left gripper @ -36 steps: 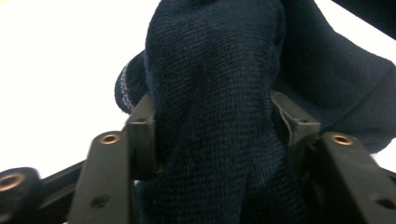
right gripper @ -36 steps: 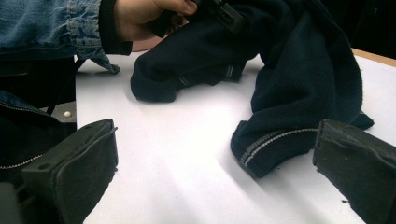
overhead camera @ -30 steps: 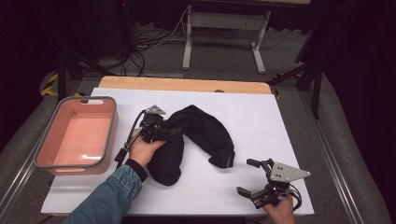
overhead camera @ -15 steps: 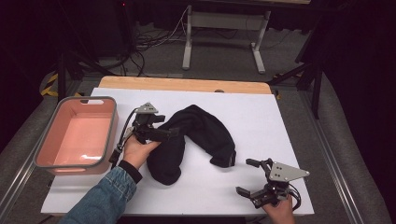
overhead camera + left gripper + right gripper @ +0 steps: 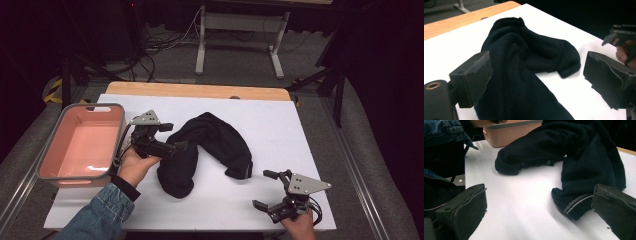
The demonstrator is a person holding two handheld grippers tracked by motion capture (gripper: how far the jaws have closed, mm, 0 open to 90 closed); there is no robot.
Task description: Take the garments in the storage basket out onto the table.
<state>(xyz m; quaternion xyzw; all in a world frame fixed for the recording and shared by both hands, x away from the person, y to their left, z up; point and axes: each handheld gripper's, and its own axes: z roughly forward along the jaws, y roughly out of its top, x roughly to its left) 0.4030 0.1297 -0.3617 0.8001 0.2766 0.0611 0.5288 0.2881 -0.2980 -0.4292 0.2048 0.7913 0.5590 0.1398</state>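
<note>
Sweater lies crumpled on the tabletop; my left gripper has just been opening its jaws, nothing gripped, while my right gripper waits wide open, empty.

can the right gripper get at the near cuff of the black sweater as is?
Probably yes. The right gripper sits open, jaws facing the cuff of the black sweater, with bare white table between them. The left gripper is at the far end.
</note>
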